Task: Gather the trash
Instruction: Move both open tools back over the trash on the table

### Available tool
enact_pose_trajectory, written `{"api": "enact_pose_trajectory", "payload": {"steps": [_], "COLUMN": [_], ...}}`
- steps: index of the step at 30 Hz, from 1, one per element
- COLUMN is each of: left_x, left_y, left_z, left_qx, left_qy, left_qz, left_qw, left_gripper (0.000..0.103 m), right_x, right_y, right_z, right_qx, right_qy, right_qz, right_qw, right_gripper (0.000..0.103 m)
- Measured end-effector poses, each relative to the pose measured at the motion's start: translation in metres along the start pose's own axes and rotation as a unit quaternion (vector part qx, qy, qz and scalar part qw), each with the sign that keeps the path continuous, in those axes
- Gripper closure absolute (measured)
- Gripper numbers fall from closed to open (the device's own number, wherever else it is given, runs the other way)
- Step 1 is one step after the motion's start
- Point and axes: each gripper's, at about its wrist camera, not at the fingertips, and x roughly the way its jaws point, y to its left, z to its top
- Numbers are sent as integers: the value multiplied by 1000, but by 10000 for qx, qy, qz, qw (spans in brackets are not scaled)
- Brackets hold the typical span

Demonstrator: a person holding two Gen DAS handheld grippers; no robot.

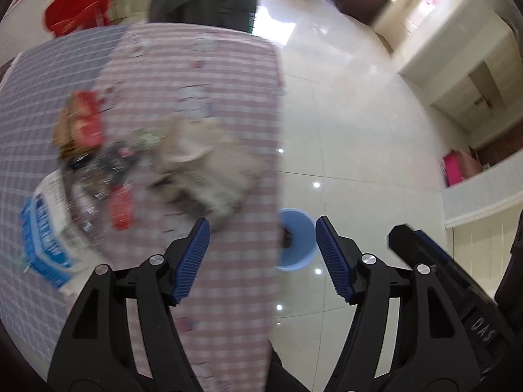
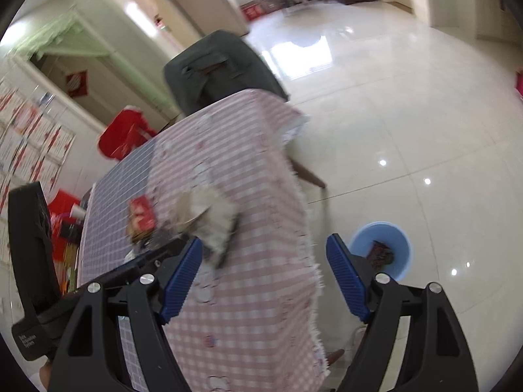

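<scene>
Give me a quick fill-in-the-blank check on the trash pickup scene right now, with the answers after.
1. The bin on the floor is light ____ in colour.
2. Both the left gripper and the right gripper are ____, with nothing between their fingers.
3. The crumpled paper lies on the ____ checked tablecloth.
4. The bin already holds a dark ____.

Answers: blue; open; pink; wrapper

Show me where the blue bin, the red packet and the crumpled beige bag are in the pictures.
blue bin (image 2: 400, 269), right wrist view, on its front rim.
red packet (image 2: 142, 213), right wrist view, on its flat top face.
crumpled beige bag (image 1: 209, 160), left wrist view, on the middle of its creased surface.
</scene>
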Motion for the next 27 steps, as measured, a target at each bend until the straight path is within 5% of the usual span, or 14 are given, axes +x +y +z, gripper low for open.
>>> {"api": "enact_pose_trajectory", "payload": {"steps": [16, 21, 27], "left_x": [-36, -17, 6], "left_y": [246, 287, 306], "left_z": [-54, -69, -77], "left_qx": [-1912, -2301, -2640], "left_qy": [-149, -7, -34], "left_qz": [631, 398, -362], "left_qw": [9794, 9723, 9638], "left_gripper": [26, 26, 26], "right_x": [91, 115, 139], "right_y": [178, 197, 198], "right_z": [-70, -87, -95], "right_qx": [-1323, -1509, -1365], "right_qy": [693, 768, 896], "right_qz": [277, 161, 187], "right_qw": [9884, 9854, 9864], "right_gripper": [25, 25, 25]}}
